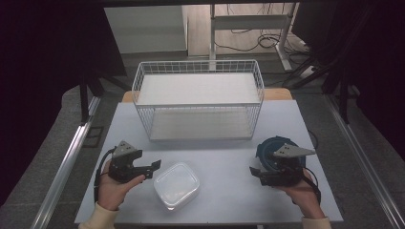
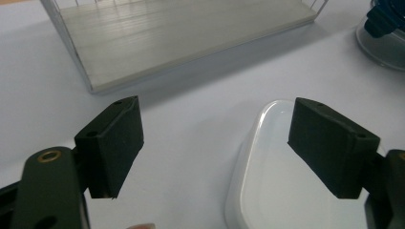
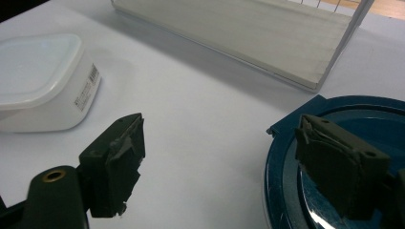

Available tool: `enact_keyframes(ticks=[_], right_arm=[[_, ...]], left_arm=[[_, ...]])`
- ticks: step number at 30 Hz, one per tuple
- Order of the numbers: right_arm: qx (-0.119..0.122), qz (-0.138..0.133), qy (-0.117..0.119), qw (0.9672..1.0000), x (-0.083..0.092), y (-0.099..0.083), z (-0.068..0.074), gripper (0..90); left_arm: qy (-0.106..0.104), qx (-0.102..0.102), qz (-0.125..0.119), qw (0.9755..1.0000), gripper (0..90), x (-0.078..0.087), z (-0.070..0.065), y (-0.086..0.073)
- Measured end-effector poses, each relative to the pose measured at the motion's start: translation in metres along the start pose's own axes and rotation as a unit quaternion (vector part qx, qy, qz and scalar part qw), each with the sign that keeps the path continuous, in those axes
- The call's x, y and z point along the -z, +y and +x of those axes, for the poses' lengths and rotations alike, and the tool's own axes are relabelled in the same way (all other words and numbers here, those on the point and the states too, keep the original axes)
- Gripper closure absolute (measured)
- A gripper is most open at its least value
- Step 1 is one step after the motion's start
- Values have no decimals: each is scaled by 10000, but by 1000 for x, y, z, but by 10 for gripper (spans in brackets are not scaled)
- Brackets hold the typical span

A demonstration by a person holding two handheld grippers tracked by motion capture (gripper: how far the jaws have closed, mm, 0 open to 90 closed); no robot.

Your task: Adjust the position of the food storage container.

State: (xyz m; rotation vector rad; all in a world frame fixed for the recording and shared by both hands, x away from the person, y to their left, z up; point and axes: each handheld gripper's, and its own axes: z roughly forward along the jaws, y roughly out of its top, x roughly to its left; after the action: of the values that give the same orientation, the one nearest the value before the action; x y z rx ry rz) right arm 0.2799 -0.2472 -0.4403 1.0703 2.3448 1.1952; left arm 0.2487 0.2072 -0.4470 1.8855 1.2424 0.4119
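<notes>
A white lidded plastic box (image 1: 175, 185) lies on the white table (image 1: 224, 157) near the front. My left gripper (image 1: 152, 170) sits just left of it, open. In the left gripper view its jaws stand wide apart (image 2: 215, 138); the right jaw hovers over the box's lid (image 2: 277, 186) without gripping it. A round dark blue lidded container (image 1: 274, 149) stands at the right. My right gripper (image 1: 256, 175) is open just in front of it. In the right gripper view (image 3: 219, 152) one jaw hangs over the blue lid (image 3: 286, 171), and the white box (image 3: 43, 81) lies farther off.
A white wire basket rack (image 1: 198, 102) with two shelves stands at the back middle of the table, its open side facing me. Its lower shelf (image 2: 181, 33) is bare. Table edges lie close on both sides, with metal rails (image 1: 67, 157) beyond.
</notes>
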Motion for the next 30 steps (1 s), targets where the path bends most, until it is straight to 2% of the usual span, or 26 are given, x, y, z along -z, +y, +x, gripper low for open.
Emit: enact_keyframes(ticks=[7, 15, 19, 24, 30], right_arm=[[-149, -119, -30, 9998, 8, 1, -4, 212], [-190, 2, -153, 9997, 6, 3, -6, 240], [-276, 29, -192, 9994, 9, 2, -10, 263], [-344, 36, -225, 9992, 14, 3, -13, 296], [-491, 80, -230, 9985, 24, 4, -25, 408]], left_arm=[[91, 21, 119, 9999, 187, 1, 0, -1], [142, 71, 156, 9998, 187, 4, 4, -6], [120, 114, 158, 9997, 187, 7, 2, -6], [84, 68, 131, 9999, 187, 9, -2, -4], [104, 49, 148, 9998, 187, 9, -3, -1]])
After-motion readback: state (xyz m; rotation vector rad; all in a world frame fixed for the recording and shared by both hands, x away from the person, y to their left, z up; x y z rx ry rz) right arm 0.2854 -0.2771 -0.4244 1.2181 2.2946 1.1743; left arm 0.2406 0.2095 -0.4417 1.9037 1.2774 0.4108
